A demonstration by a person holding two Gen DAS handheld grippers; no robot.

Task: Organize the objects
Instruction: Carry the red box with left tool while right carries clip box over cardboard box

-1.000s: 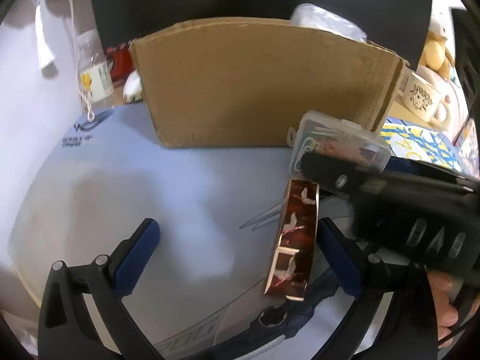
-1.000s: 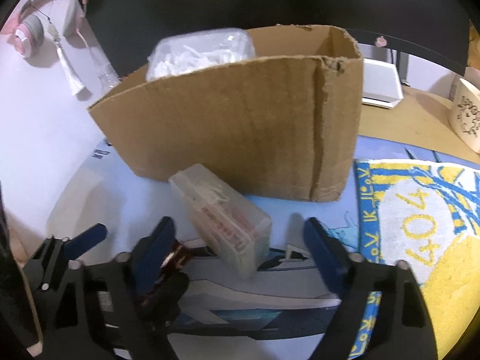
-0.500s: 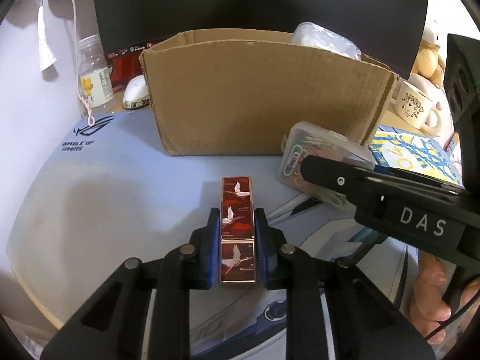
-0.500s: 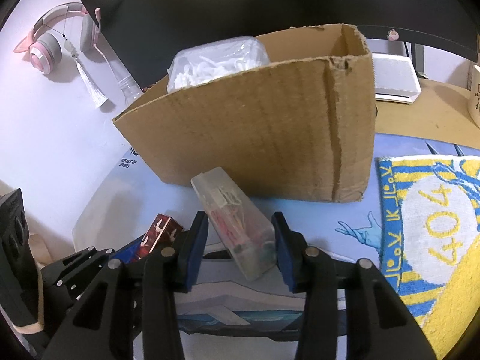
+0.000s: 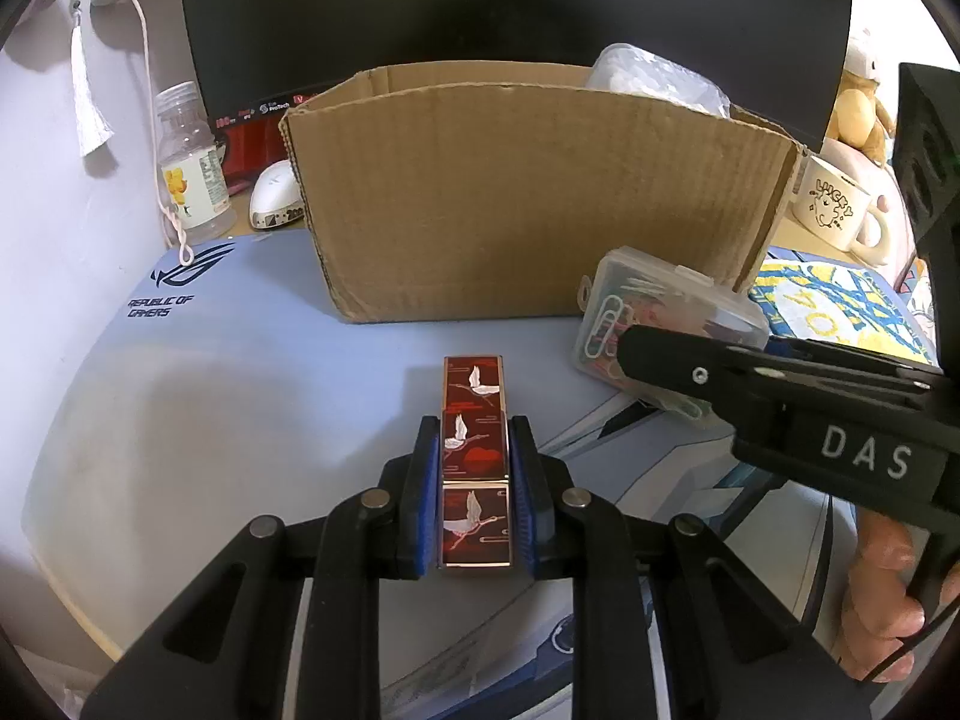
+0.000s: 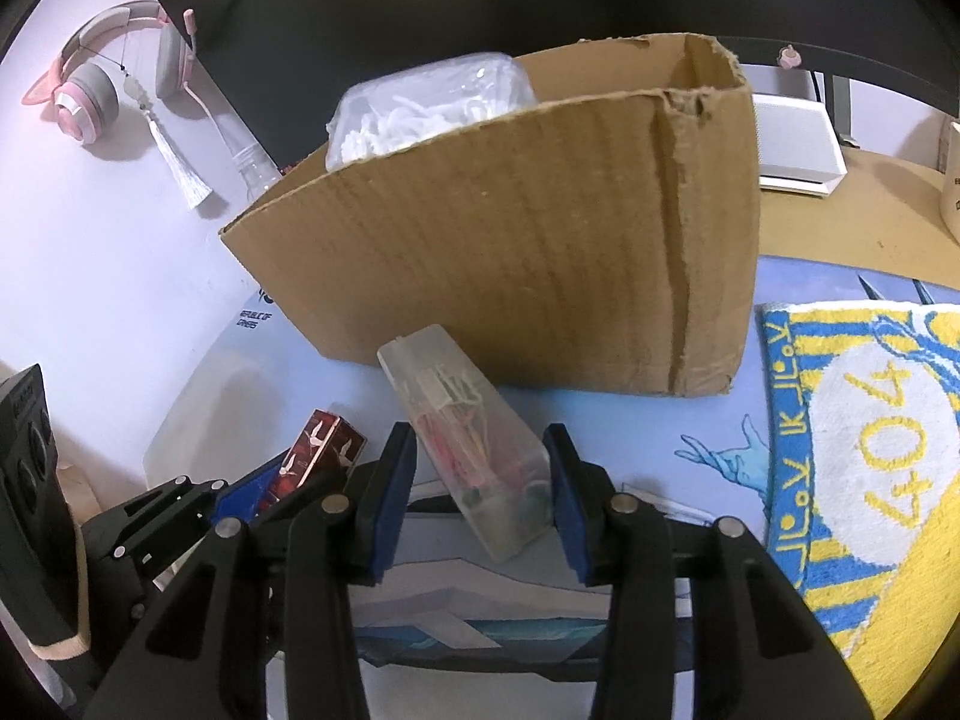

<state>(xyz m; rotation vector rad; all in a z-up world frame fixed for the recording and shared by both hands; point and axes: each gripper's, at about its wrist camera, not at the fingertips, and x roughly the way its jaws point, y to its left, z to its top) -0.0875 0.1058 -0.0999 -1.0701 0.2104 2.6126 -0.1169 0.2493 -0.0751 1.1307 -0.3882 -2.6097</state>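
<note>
Both grippers newly clamped: left [image 5: 474, 492] on red box [image 5: 474, 456], right [image 6: 480, 492] on clear case [image 6: 474, 444].

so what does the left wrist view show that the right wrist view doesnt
Only the left wrist view shows the white mouse, the labelled bottle, the soft toy and the full top of the red crane box clamped in the left gripper.

Only the right wrist view shows the pink headphones, the white speaker and the right gripper closed on the clear clip case.

Both show the cardboard box, the bag of white pieces inside it, the yellow towel and the mug.
</note>
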